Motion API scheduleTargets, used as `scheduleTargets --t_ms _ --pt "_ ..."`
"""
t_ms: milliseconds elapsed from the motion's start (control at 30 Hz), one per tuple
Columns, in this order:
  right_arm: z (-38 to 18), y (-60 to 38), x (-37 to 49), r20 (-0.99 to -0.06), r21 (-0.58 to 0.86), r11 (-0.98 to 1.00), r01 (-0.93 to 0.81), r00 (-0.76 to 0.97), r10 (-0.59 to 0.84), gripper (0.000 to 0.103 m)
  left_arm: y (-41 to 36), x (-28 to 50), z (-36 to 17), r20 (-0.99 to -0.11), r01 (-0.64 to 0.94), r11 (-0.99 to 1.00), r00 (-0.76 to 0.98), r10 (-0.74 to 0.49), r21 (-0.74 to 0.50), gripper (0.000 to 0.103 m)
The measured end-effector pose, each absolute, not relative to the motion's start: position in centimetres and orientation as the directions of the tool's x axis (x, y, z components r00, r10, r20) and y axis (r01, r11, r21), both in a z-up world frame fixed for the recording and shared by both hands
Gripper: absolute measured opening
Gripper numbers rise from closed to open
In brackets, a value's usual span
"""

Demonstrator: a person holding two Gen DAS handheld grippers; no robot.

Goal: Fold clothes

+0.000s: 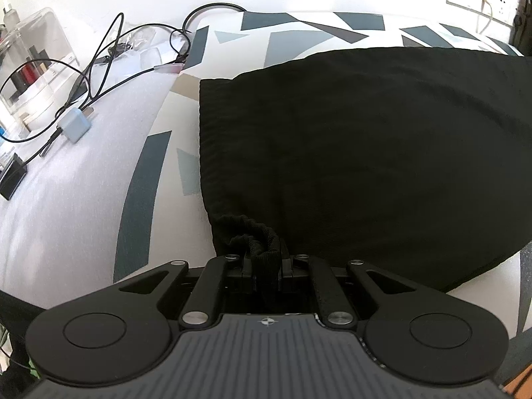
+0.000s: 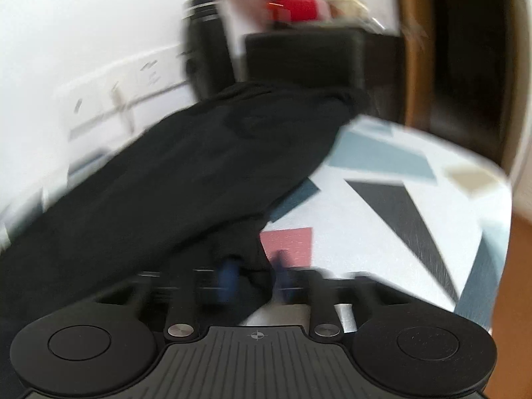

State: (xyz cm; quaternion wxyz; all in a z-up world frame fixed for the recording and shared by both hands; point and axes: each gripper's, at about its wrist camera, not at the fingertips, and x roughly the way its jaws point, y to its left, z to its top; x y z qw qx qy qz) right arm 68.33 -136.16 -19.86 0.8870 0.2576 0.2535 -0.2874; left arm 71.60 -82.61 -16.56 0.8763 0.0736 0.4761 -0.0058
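Left hand-held gripper (image 1: pixel 266 262) is pinching a bunched black edge of the garment (image 1: pixel 365 153), which lies spread over the patterned worktop (image 1: pixel 232 50). Right hand-held gripper (image 2: pixel 254 279) (blurred view) has its blue fingertips (image 2: pixel 227 277) parted around the cloth's near edge. Tangled cables (image 1: pixel 99 66) lie off left.

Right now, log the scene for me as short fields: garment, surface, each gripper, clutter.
garment: black ribbed fabric garment, spread flat
surface: white cover with grey-blue geometric shapes
left gripper: shut on a bunched edge of the garment
right gripper: blurred; fabric lies between its blue-tipped fingers, grip unclear
clutter: black cables, pale blue charger block, clear plastic organiser, off to the left
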Motion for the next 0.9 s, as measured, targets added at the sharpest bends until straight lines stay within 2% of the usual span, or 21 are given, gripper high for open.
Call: scheduleTargets --t_ms 67,133,300,433,500,567,633,667,700,767,900 --pt "-18.9 -137.2 66.4 -0.561 0.417 0.638 0.648 0.735 -0.380 0.009 -82.2 71.8 -16.5 -0.839 0.075 0.992 0.542 0.044 0.100 0.012" --pt "-17.9 -136.7 65.0 -0.527 0.408 0.648 0.643 0.746 -0.407 0.008 -81.8 71.8 -16.4 -0.839 0.064 0.995 0.543 0.028 0.074 0.012" --pt "-20.0 -137.5 63.5 -0.599 0.434 0.574 0.695 0.698 -0.393 0.008 -81.5 71.6 -16.5 -0.831 0.080 0.995 0.556 0.011 0.066 0.013" --pt "-20.5 -136.7 62.5 -0.597 0.409 0.570 0.712 0.681 -0.423 0.009 -80.8 71.5 -16.5 -0.830 0.085 0.996 0.558 -0.017 0.037 0.014" --pt "-20.6 -136.6 62.4 -0.615 0.401 0.559 0.726 0.665 -0.423 0.012 -80.7 71.5 -16.5 -0.831 0.089 0.996 0.556 -0.024 0.030 0.014" --pt "-20.5 -136.7 62.3 -0.637 0.402 0.532 0.745 0.645 -0.422 0.026 -80.6 71.6 -16.4 -0.833 0.091 0.996 0.553 -0.030 0.024 0.015" --pt "-19.9 -136.2 62.3 -0.668 0.359 0.525 0.772 0.605 -0.433 0.039 -80.5 71.7 -16.2 -0.837 0.092 0.996 0.546 -0.032 0.022 0.019" --pt "-19.4 -135.8 62.2 -0.679 0.335 0.528 0.780 0.589 -0.439 0.040 -80.4 71.7 -16.0 -0.838 0.091 0.996 0.544 -0.030 0.023 0.025" --pt "-19.0 -135.5 62.0 -0.680 0.328 0.537 0.778 0.588 -0.437 0.040 -80.4 71.6 -15.6 -0.837 0.085 0.996 0.546 -0.030 0.019 0.037" --pt "-17.8 -134.3 61.3 -0.658 0.334 0.569 0.751 0.618 -0.430 0.040 -80.3 71.1 -14.5 -0.820 0.068 0.998 0.571 -0.042 -0.004 0.048" --pt "-15.6 -130.4 62.1 -0.589 0.333 0.715 0.615 0.727 -0.352 0.050 -81.2 69.8 -11.8 -0.760 0.112 0.994 0.644 -0.087 -0.019 0.053"
